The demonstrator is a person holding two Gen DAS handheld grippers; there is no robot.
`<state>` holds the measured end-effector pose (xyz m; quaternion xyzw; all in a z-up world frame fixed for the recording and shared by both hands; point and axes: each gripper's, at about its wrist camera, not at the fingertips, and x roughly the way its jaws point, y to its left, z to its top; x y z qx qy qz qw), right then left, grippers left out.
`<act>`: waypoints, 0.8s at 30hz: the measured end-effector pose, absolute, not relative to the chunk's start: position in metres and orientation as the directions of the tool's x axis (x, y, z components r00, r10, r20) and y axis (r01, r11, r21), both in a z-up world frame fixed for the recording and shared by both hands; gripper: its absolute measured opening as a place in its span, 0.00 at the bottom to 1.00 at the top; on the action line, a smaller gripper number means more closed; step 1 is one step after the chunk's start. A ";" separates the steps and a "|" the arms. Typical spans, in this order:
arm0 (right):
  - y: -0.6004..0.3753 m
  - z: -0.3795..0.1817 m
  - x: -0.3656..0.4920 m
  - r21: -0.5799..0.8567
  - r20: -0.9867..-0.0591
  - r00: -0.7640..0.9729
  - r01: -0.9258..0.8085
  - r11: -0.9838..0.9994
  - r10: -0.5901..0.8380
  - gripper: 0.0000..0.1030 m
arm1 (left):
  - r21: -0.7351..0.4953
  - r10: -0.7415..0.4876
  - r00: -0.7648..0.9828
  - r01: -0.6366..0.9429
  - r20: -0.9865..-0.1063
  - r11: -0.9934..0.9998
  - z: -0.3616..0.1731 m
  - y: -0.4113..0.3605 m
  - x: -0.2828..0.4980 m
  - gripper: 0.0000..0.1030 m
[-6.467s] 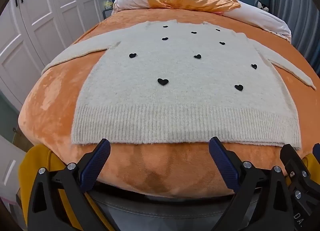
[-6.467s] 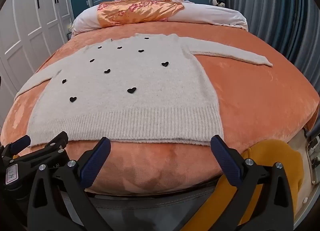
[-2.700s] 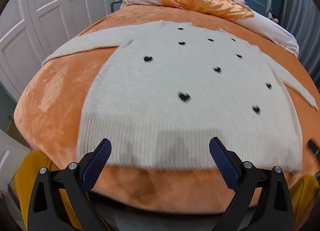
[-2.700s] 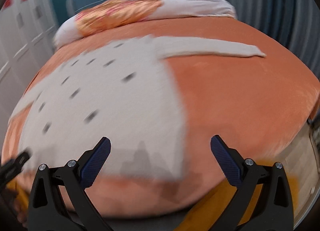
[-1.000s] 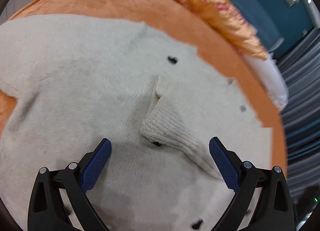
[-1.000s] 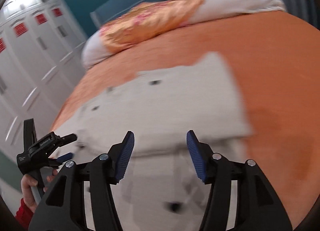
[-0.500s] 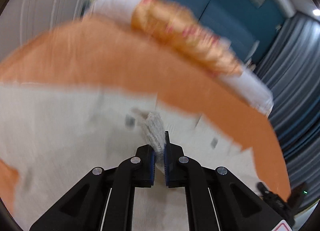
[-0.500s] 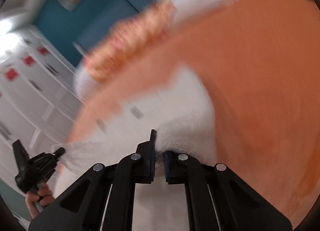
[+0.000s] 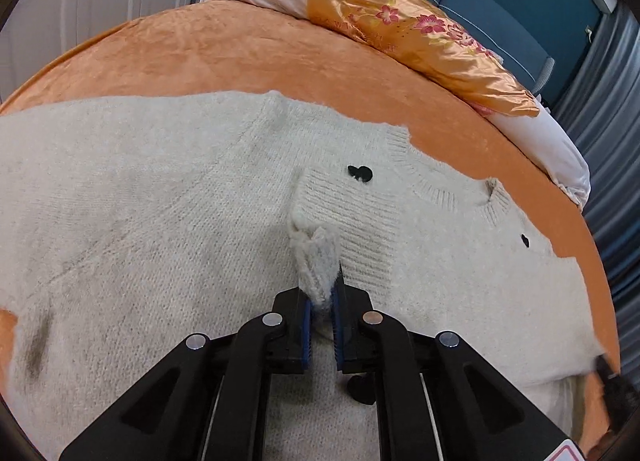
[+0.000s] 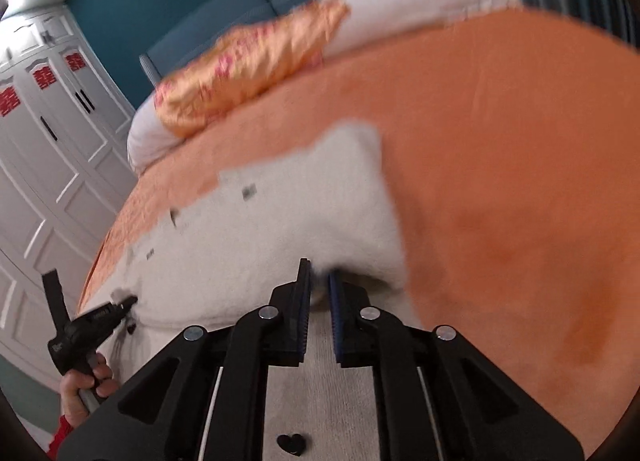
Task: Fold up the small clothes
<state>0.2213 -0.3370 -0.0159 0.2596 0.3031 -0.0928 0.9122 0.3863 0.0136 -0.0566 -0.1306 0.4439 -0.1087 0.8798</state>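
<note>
A cream knit sweater (image 9: 140, 201) with small black hearts lies on the orange bed cover (image 9: 200, 53). Its ribbed hem is folded up toward the neckline (image 9: 440, 193). My left gripper (image 9: 320, 301) is shut on a bunched corner of the ribbed hem (image 9: 316, 261), just below the collar. My right gripper (image 10: 319, 285) is shut on the sweater (image 10: 300, 221) at the other hem corner, near its right edge. The left gripper (image 10: 92, 321) shows at the far left of the right wrist view, held by a hand.
White pillows with an orange floral satin cover (image 9: 400, 25) lie at the head of the bed. A blue headboard (image 9: 500, 1) is behind them. White wardrobe doors (image 10: 48, 181) stand to the left. Grey curtains (image 9: 608, 121) hang to the right. Bare orange cover (image 10: 520, 181) lies right of the sweater.
Both grippers went from open to shut on the hem corners. They have carried the hem up over the sweater body toward the collar.
</note>
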 end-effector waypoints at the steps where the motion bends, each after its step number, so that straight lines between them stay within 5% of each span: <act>1: -0.336 -0.008 0.223 0.392 -0.590 0.807 0.326 0.860 -0.037 0.09 | -0.322 -0.304 0.587 0.076 -0.751 0.944 -0.057 0.014 0.386 0.09; 4: -0.335 -0.007 0.255 0.323 -0.587 0.806 0.321 0.890 -0.078 0.09 | -0.304 -0.290 0.601 0.081 -0.745 0.949 -0.054 0.011 0.379 0.10; 7: -0.347 -0.053 0.282 0.268 -0.721 0.686 0.398 0.877 -0.091 0.01 | -0.309 -0.292 0.604 0.078 -0.742 0.948 -0.057 0.012 0.375 0.12; 13: -0.343 -0.062 0.276 0.279 -0.693 0.713 0.402 0.872 -0.107 0.01 | -0.392 -0.348 0.601 0.062 -0.719 0.918 -0.055 0.028 0.372 0.15; 16: -0.345 -0.065 0.275 0.294 -0.682 0.725 0.396 0.870 -0.099 0.02 | -0.442 -0.349 0.623 0.005 -0.700 0.897 -0.037 0.062 0.355 0.32; 18: -0.347 -0.066 0.274 0.287 -0.680 0.725 0.394 0.874 -0.104 0.02 | -0.450 -0.305 0.682 -0.040 -0.665 0.892 -0.017 0.108 0.336 0.50; 19: -0.345 -0.065 0.272 0.279 -0.680 0.725 0.393 0.876 -0.109 0.02 | -0.441 -0.270 0.701 -0.071 -0.660 0.895 -0.011 0.127 0.330 0.68; 24: -0.340 -0.067 0.271 0.246 -0.679 0.722 0.399 0.883 -0.136 0.03 | -0.387 -0.017 0.723 -0.349 -0.691 0.853 0.000 0.276 0.318 0.73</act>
